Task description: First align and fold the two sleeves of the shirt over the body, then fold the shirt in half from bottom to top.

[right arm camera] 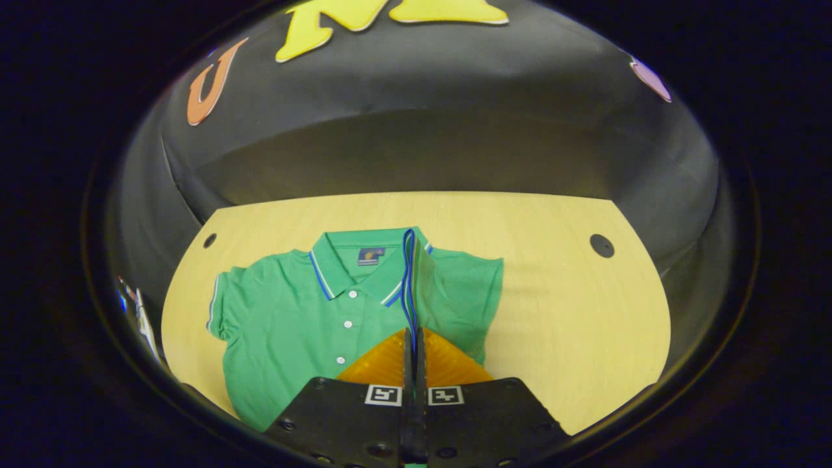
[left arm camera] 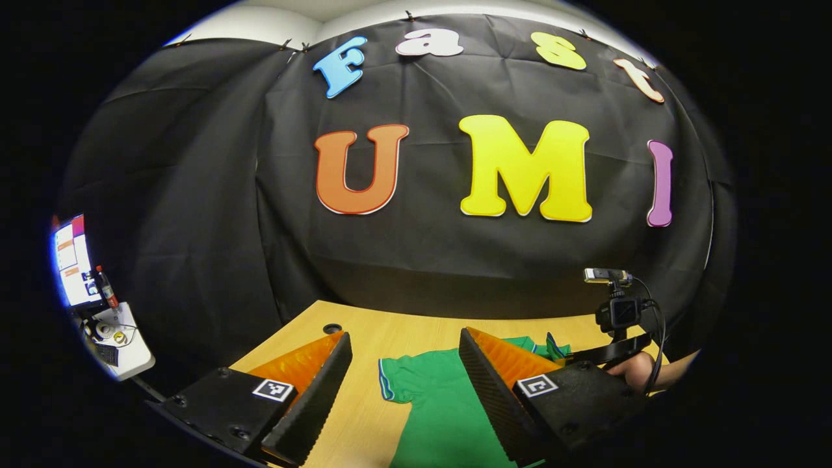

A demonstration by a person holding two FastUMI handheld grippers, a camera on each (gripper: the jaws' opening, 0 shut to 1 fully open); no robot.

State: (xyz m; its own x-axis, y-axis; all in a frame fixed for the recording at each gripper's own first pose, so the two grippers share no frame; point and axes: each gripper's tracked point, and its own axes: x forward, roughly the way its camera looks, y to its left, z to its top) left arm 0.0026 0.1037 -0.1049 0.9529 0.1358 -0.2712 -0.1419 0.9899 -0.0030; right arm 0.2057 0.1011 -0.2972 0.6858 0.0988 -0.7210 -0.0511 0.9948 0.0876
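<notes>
While the right gripper's point(right arm camera: 413, 341) jaws pinch the shirt's point(right arm camera: 292, 325) striped sleeve edge, the left gripper's point(left arm camera: 403, 364) jaws stand spread.

A recording booth: black cloth wall point(left arm camera: 195, 195) behind the wooden table point(right arm camera: 572, 312), monitor point(left arm camera: 73, 261) left of it.

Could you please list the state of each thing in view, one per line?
polo shirt: flat on the table, face up, collar buttoned.
right sleeve: lifted, folded over the body, pinched by the right gripper.
left sleeve: spread out, unfolded.
left gripper: fingers open, above the shirt.
</notes>
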